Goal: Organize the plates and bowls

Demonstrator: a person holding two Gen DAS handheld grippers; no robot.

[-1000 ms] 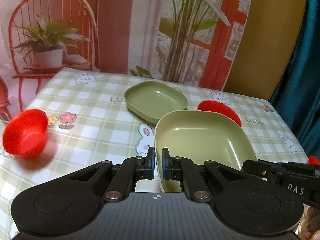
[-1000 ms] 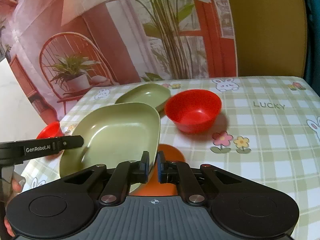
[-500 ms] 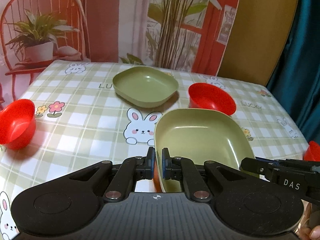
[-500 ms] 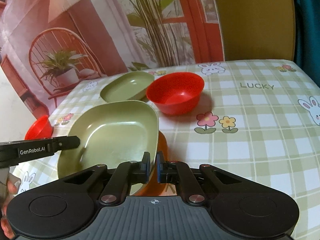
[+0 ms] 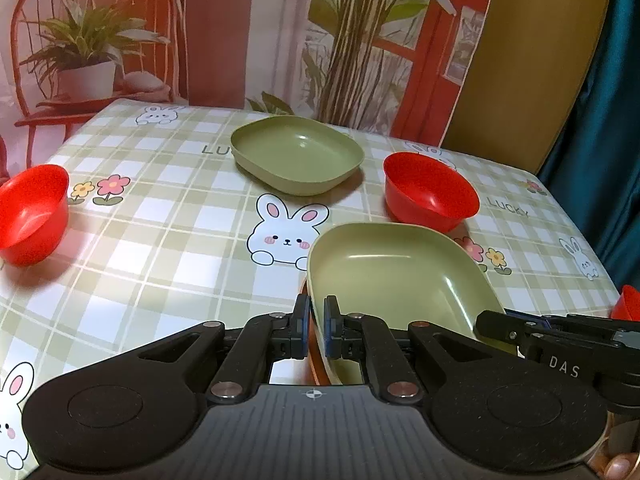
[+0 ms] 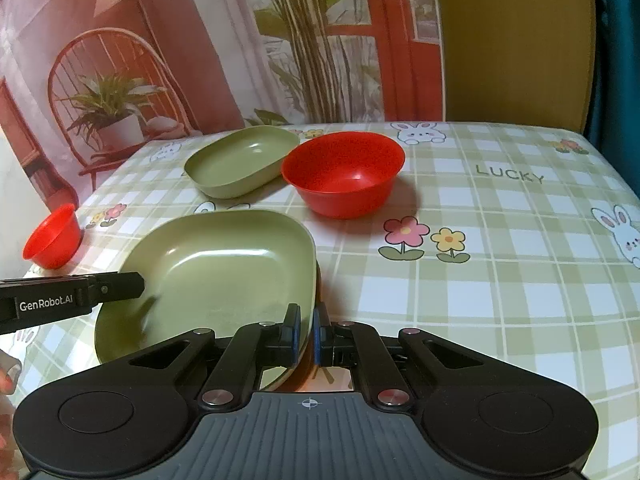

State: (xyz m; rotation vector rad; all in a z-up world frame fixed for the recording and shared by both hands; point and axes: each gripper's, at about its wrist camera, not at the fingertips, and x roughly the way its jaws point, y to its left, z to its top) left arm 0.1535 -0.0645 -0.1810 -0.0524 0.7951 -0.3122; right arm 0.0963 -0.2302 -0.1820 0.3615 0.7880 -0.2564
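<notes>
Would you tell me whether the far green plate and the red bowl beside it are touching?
Apart. The left wrist view shows a strip of tablecloth between the far green plate and the red bowl.

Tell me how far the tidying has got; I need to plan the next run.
Nothing looks stacked yet. In hand: both the left gripper and right gripper pinch opposite rims of the near green plate, with something orange beneath it. Left: the far green plate, the red bowl beside it and the red bowl at the table's left edge sit apart.
</notes>
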